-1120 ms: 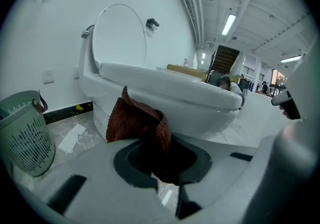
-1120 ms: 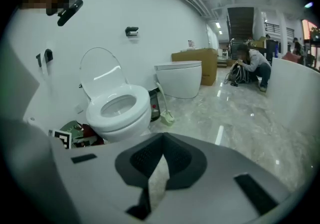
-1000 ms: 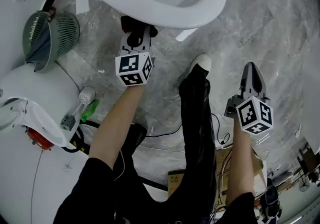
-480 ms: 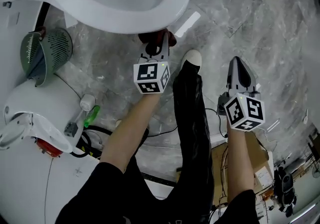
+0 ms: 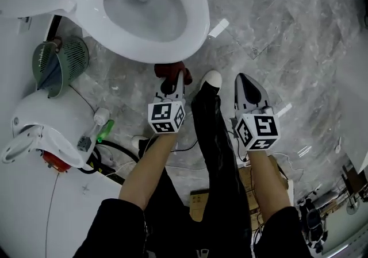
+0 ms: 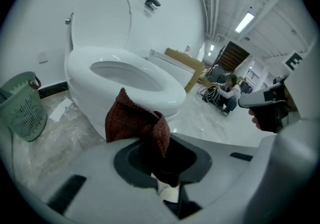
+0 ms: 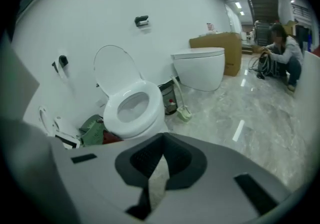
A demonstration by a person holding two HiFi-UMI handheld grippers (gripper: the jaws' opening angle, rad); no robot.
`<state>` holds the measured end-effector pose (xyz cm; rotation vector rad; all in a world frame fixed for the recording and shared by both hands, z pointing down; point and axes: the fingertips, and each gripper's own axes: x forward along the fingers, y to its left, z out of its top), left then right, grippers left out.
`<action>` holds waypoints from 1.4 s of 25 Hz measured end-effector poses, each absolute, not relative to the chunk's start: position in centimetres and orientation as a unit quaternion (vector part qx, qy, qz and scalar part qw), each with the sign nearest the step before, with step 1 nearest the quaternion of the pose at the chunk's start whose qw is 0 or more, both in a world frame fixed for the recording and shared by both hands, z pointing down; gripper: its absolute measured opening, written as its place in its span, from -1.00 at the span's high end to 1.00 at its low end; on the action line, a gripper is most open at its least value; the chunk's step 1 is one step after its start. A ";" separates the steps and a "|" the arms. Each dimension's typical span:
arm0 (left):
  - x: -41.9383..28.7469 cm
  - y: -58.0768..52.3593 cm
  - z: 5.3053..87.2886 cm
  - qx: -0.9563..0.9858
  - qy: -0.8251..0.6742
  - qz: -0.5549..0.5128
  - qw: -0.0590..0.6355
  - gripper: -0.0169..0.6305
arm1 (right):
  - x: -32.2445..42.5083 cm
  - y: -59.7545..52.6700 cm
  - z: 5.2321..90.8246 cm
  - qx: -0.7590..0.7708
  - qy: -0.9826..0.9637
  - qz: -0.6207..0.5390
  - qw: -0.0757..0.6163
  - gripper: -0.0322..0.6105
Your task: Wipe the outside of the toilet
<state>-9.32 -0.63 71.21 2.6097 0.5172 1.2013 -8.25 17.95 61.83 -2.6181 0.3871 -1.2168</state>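
Left gripper (image 5: pixel 171 83) jaws pinch red cloth (image 6: pixel 135 120) near toilet (image 5: pixel 199 15); right gripper (image 7: pixel 162 138) jaws pressed together.

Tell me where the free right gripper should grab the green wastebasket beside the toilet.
Probably the top rim, from above, one jaw inside, one outside. The green wastebasket has its mouth facing up beside the toilet. Its round slatted body looks too wide to span, while the rim is thin. The right gripper, shut and empty, must open first.
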 end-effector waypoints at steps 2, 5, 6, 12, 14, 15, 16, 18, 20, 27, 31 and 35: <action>-9.6 -1.4 69.0 0.894 0.152 0.408 0.108 0.79 | -6.1 16.5 60.4 -0.887 0.172 -0.414 0.108 0.89; -8.9 -2.1 64.6 0.910 0.120 0.381 0.112 0.79 | -2.0 14.0 57.2 -0.882 0.235 -0.401 0.081 0.89; -8.4 -2.6 63.1 0.916 0.114 0.369 0.112 0.79 | -0.7 12.9 55.9 -0.881 0.251 -0.394 0.073 0.89; -5.6 -6.9 55.5 0.947 0.064 0.297 0.104 0.79 | 4.9 6.8 49.7 -0.875 0.335 -0.349 0.024 0.89; -5.1 -7.7 53.7 0.955 0.054 0.277 0.087 0.79 | 6.1 5.5 48.5 -0.870 0.359 -0.337 0.015 0.89; -5.0 -8.0 53.0 0.959 0.049 0.269 0.078 0.79 | 6.5 4.8 48.0 -0.868 0.370 -0.332 0.012 0.89; -5.0 -8.4 52.5 0.962 0.044 0.262 0.071 0.79 | 6.9 4.2 47.7 -0.865 0.380 -0.328 0.011 0.89; -5.0 -9.3 51.6 0.966 0.031 0.250 0.059 0.79 | 7.4 2.8 47.1 -0.860 0.401 -0.315 0.012 0.89; -5.1 -10.2 50.7 0.970 0.009 0.240 0.046 0.79 | 7.5 1.6 46.6 -0.853 0.424 -0.305 0.014 0.89; -9.3 -10.1 43.5 0.972 -0.113 0.202 0.041 0.79 | 3.4 1.9 39.6 -0.802 0.534 -0.268 -0.017 0.89; -12.4 -5.8 36.8 0.973 -0.143 0.171 0.065 0.79 | 0.0 5.7 34.6 -0.773 0.578 -0.256 -0.052 0.89; -15.8 -1.3 31.3 0.970 -0.159 0.177 0.050 0.79 | -3.2 10.2 30.4 -0.749 0.605 -0.258 -0.078 0.89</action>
